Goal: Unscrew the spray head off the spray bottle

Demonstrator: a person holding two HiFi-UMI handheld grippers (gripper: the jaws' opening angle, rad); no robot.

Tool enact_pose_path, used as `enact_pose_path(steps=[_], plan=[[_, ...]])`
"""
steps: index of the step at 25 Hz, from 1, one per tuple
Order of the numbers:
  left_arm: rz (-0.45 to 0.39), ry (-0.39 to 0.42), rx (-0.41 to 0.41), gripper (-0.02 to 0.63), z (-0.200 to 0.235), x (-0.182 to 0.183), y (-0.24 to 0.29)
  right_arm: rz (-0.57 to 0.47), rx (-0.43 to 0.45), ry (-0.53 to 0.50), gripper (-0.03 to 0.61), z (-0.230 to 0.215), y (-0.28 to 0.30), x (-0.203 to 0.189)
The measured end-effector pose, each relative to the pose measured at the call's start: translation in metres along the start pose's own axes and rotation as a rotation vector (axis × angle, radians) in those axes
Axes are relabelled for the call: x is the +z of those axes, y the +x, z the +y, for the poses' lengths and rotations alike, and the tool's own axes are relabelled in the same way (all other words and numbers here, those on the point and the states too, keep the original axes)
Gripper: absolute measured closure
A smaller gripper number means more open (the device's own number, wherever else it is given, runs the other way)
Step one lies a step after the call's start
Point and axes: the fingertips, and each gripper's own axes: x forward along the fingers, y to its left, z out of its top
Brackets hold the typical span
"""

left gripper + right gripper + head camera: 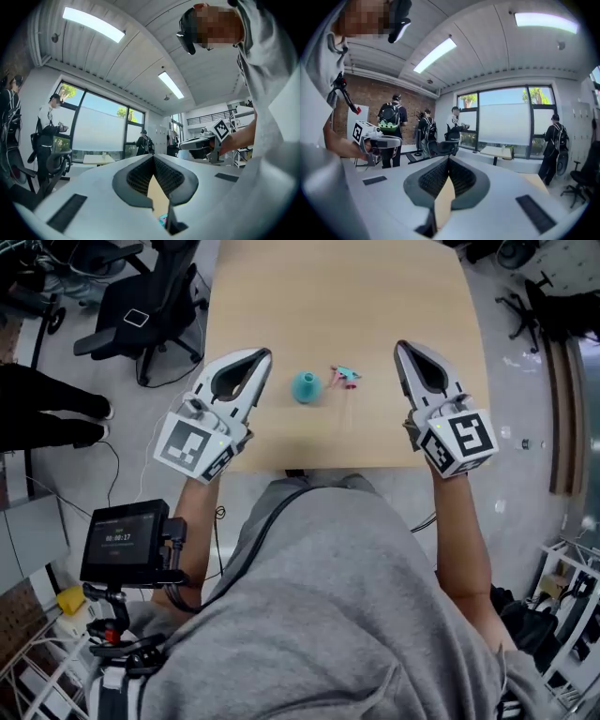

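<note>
While the left gripper (260, 358) and right gripper (404, 349), jaws closed together and empty, flank the spray bottle (306, 387), the spray head (344, 376) lies just beside it.

Head view looks steeply down onto the table (337, 296) from close above the person's chest (319, 596). Both gripper views face level along their own jaws toward the windows (511, 124). They share the windows and the ceiling (140, 56).

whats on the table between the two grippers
In the head view, the teal spray bottle and the spray head beside it lie between the left gripper and right gripper, both shut and empty.
</note>
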Motion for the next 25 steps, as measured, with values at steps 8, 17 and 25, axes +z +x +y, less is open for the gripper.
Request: enact_pose_path(steps=[8,17,25], plan=[[-0.050,0.094,-0.039,0.611,-0.118,0.071,-0.044,-0.158,0.054,-0.047,0.574,0.064,-0.139,0.052],[-0.002,0.023,0.008,0.611,-0.233,0.054,-0.115,-0.190,0.083,-0.082,0.574,0.136,-0.264,0.040],[0.046,0.068,0.014,0.611,-0.306,0.070,-0.181,-0.205,0.092,-0.080,0.574,0.201,-0.334,0.035]])
